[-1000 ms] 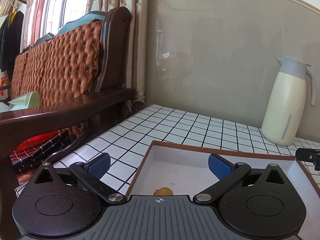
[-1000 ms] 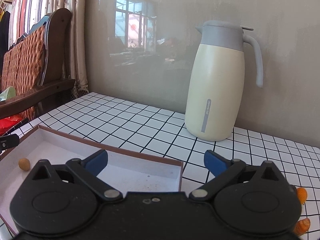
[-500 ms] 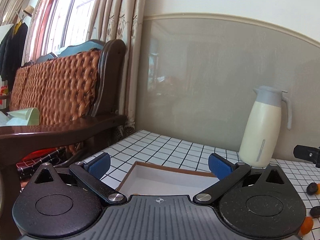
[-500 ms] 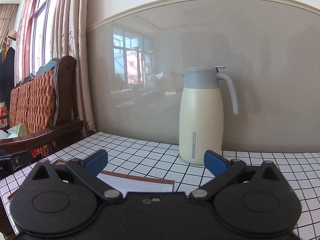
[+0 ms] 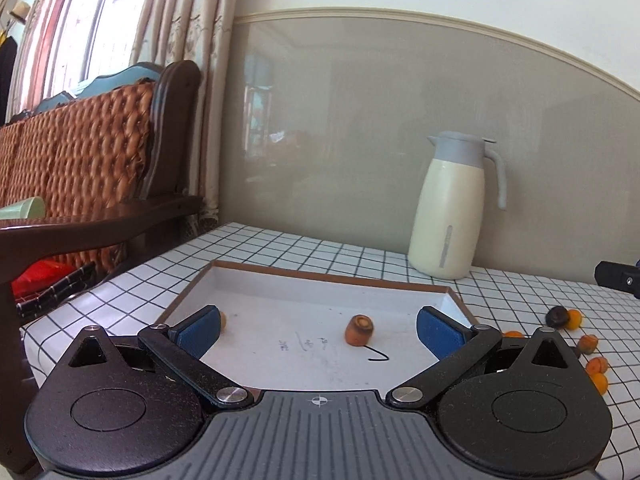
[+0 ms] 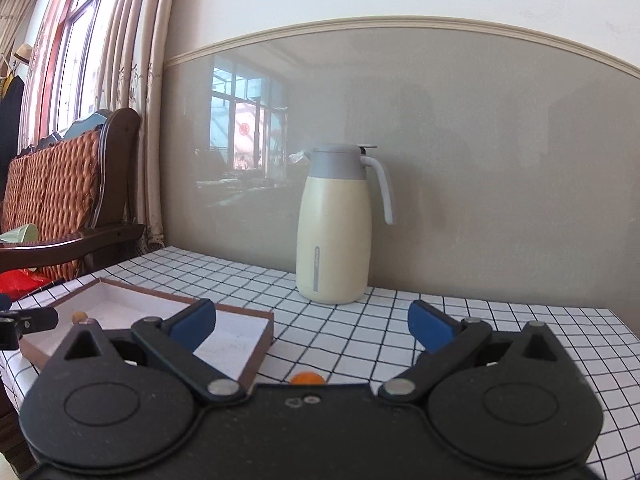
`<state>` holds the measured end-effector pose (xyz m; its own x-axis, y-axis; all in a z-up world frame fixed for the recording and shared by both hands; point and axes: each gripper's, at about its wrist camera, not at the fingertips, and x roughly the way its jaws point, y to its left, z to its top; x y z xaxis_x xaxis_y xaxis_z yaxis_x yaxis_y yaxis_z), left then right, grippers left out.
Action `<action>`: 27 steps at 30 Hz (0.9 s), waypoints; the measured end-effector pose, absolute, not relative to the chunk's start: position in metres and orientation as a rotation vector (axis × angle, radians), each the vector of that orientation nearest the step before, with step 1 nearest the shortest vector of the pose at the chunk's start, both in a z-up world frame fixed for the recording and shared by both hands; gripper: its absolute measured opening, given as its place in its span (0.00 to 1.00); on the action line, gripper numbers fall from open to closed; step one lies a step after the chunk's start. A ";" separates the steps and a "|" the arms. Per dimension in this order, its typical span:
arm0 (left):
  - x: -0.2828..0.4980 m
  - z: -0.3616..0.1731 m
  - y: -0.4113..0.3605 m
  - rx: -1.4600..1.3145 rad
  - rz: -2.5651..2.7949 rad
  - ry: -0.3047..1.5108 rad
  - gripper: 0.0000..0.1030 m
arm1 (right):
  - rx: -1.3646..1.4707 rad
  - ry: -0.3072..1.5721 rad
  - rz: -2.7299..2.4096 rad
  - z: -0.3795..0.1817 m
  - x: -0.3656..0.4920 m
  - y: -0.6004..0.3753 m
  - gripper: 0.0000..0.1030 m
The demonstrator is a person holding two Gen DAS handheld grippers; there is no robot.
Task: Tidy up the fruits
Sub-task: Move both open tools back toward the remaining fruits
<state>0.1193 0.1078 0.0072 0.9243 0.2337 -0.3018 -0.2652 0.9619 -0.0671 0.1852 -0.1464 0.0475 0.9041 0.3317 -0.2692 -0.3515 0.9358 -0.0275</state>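
A: Biggest thing on the checked tabletop [image 5: 280, 248]?
B: The cream jug [image 6: 335, 226], by the wall; its grey label strip is too small to read. Then the shallow box [image 5: 320, 276], with faint illegible scribbles and a black hook mark inside.
A: Grippers?
B: Left gripper [image 5: 318, 330] spread wide over the box, holding nothing. Right gripper [image 6: 312, 324] likewise agape.
A: Fruit?
B: A brown stub [image 5: 359, 330] inside the box; orange pieces [image 5: 596, 366] loose to its right.

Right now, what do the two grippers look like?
The left gripper and right gripper match: black linkage arms with silver pivot pins, round black housings, blue finger pads. The left's base plate is ribbed grey with a crosshair mark.
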 end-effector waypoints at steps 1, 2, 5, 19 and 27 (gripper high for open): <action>0.118 0.007 0.101 -0.102 0.248 0.292 1.00 | -0.088 0.283 0.339 0.044 0.182 -0.152 0.94; 0.117 0.008 0.094 -0.097 0.235 0.286 1.00 | -0.094 0.304 0.334 0.040 0.180 -0.157 0.94; 0.116 0.008 0.075 -0.073 0.184 0.277 1.00 | -0.052 0.353 0.329 0.031 0.175 -0.178 0.94; 0.125 -0.001 -0.009 0.029 0.022 0.302 1.00 | -0.089 0.347 0.267 0.020 0.155 -0.221 0.91; 0.121 0.000 -0.034 0.067 -0.001 0.277 1.00 | -0.160 0.420 0.259 0.010 0.158 -0.219 0.72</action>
